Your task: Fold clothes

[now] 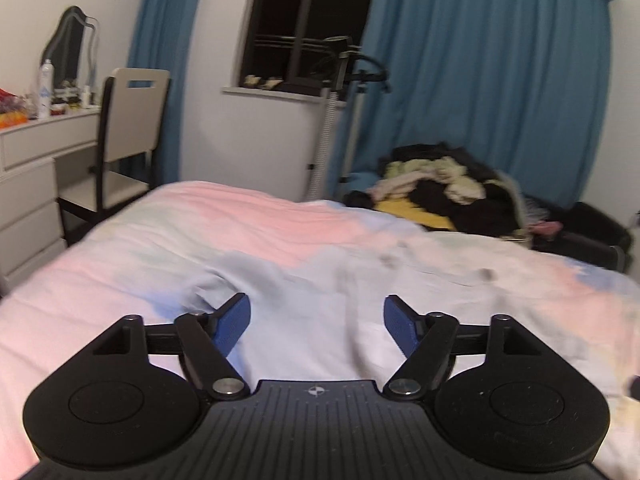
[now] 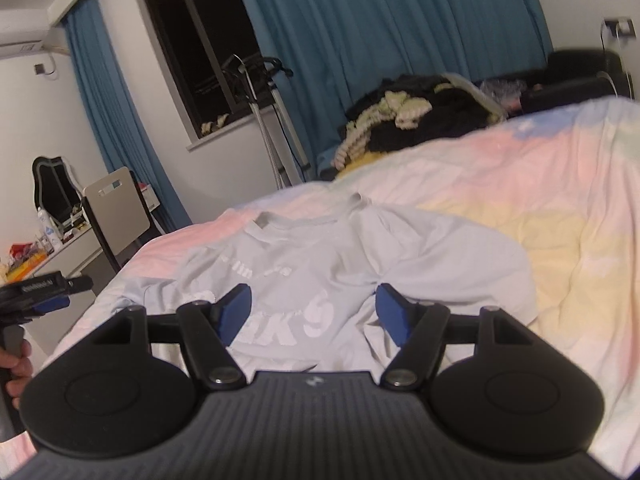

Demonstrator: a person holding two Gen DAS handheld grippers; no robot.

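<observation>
Folding step: judging from the lie of the cloth, the pale grey T-shirt is spread on the bed but not yet folded; the approach before a first grasp appears to be in hand.
T-shirt: seen at the centre of the right wrist view, print side up, collar toward the upper middle of the frame, with creases across the body and one sleeve bunched at centre right.
Left view of cloth: the same T-shirt is seen as a pale blue-grey sheet in the lower middle of the left wrist view, blurred, so its hem cannot be traced.
Left gripper: its jaws are spread wide above the cloth and nothing is held between them.
Right gripper: its jaws are likewise parted and empty, poised over the printed lower part of the shirt.
Next move: a sleeve or side edge would probably need to be pinched by each gripper, and the creases flattened before a fold is laid.
Edges: the bed's edge falls away at the left of both frames, toward the chair and the white desk; the shirt lies near that side.
Open room: bare bedspread is offered at the right of the right wrist view; the clothes pile at the upper right of the left wrist view lies well apart.
</observation>
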